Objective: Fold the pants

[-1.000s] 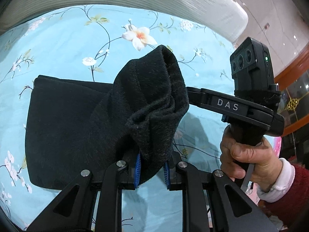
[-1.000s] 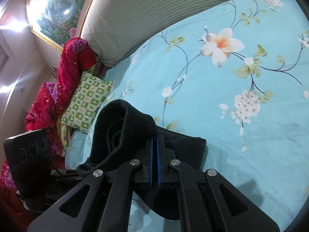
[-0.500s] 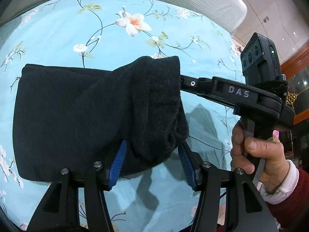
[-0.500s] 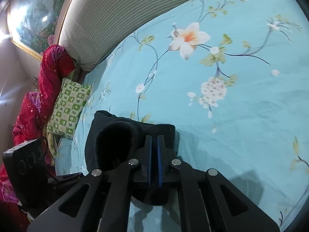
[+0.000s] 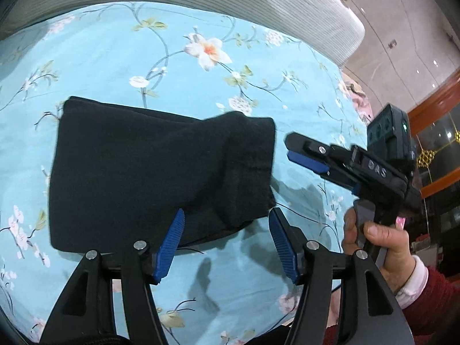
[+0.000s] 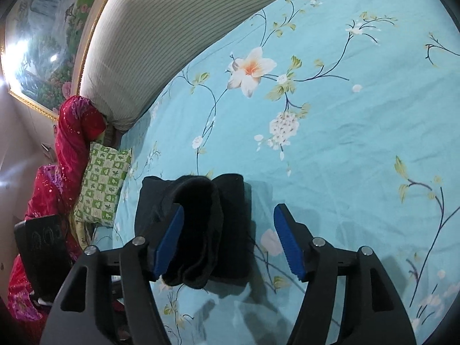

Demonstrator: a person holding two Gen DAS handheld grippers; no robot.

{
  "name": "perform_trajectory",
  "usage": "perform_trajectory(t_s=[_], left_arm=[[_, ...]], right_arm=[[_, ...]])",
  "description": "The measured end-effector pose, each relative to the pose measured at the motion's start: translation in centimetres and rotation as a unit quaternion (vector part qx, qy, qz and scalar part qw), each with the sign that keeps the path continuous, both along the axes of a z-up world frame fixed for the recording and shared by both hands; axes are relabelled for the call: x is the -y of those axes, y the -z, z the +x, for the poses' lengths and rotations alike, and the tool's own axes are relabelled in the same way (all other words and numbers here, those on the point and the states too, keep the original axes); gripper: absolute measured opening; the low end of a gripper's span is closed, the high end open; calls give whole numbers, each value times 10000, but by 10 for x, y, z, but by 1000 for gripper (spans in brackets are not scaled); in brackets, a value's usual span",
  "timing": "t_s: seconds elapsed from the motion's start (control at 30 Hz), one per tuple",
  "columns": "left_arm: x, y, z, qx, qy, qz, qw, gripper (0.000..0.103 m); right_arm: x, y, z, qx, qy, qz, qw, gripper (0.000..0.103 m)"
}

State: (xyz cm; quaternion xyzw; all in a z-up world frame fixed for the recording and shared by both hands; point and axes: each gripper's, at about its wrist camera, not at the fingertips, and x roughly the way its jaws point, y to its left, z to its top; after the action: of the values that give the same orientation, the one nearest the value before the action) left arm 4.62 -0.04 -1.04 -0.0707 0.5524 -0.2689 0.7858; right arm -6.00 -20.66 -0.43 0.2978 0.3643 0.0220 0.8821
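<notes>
The black pants (image 5: 149, 172) lie folded in a compact block on the blue floral bed sheet (image 5: 143, 57). The top flap rests over the right part of the block. My left gripper (image 5: 227, 238) is open, its blue pads at the pants' near edge, holding nothing. My right gripper (image 6: 228, 237) is open too, with the end of the pants (image 6: 198, 224) lying between and just beyond its pads. In the left wrist view the right gripper (image 5: 307, 158) sits just right of the pants, apart from them.
A striped grey headboard cushion (image 6: 172, 37) runs along the far side of the bed. A green checked pillow (image 6: 100, 181) and red fabric (image 6: 72, 143) lie at the left end. The bed's edge and a tiled floor (image 5: 402, 43) are at the right.
Both grippers held the top flap lifted; the flap came down onto the folded block. The left gripper opened first, then the right, and the right pulled back from the cloth.
</notes>
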Motion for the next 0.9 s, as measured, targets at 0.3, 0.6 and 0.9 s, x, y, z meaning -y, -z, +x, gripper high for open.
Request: perform_trajectory(t_s=[0.3,0.6,0.9], left_arm=[[-39,0,19,13,-480,92,9988,64],[-79,5,65,-50,-899,181,9958,68],[-99,26,104,-379,-962,172,9945,71]], right_arm=[[-24,-3,5,-18,-167,-143,9998,70],[-35,-1,9,-92,-110,-197,9997,74],[-41,3,16,-214,7,-222,9995,74]])
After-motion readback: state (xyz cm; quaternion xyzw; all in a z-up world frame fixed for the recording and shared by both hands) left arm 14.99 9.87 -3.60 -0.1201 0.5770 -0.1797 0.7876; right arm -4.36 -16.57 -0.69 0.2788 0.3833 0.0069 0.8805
